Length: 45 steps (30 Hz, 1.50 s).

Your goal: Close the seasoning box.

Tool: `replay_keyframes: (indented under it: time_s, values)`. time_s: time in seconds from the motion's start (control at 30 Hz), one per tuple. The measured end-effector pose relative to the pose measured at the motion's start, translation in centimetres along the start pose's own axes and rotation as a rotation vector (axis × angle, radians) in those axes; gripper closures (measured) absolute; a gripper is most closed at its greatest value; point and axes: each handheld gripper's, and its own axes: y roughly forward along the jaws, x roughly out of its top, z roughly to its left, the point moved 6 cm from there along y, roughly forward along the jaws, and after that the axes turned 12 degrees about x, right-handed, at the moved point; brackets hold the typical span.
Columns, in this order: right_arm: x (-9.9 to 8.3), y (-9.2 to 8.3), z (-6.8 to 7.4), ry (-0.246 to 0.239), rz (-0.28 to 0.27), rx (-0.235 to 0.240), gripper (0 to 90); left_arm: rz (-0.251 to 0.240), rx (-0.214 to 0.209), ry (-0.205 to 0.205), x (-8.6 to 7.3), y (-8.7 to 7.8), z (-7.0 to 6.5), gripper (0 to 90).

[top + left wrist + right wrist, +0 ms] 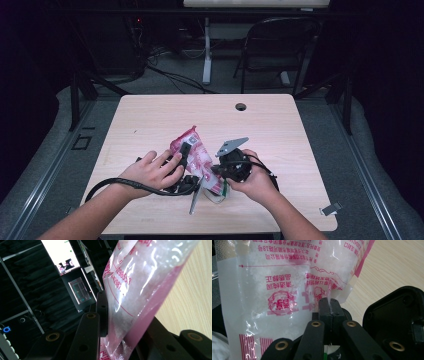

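The left gripper, held in the person's left hand, has its jaws set to either side of a clear plastic bag of white crystals printed in pink, gripping the bag's thick body near its left edge. The left gripper view shows what the high view cannot: one black jaw presses flat against the bag's printed face while the other lies under its pink-tinted side, so the jaws stand fairly wide around the filling. That view also takes in a lit screen in the dark room beyond and a strip of the pale wooden table to the right.

From above, the bag lies tilted near the table's front middle, between the two hands, its upper end pointing away from the person.

To the right, the right gripper, in the person's right hand, meets the bag's lower right part. The right gripper view gives the detail: its two jaws are pressed together on a thin clear flap at the bag's lower corner, with the printed, crystal-filled body rising above and to the left of them. The black body of the left gripper shows at the right of that view.
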Motion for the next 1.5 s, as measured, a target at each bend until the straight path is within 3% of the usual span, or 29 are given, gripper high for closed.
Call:
replay_keyframes:
  time_s: [0.13,0.27,0.37,1.5]
  values:
    - [0.02,0.07,0.01,-0.006,0.007,0.000,90.0,0.000,-0.006,-0.014,-0.06,0.00,-0.18,79.6]
    - [0.03,0.23,0.06,-0.006,0.013,0.001,90.0,0.001,-0.011,-0.001,-0.08,-0.06,-0.34,80.4]
    - [0.02,0.34,0.13,-0.005,0.017,0.004,90.0,0.000,-0.010,-0.022,-0.13,-0.04,-0.61,80.8]
    - [0.19,0.61,0.27,-0.015,0.016,0.008,90.0,0.001,-0.002,0.001,-0.27,-0.15,-0.30,84.9]
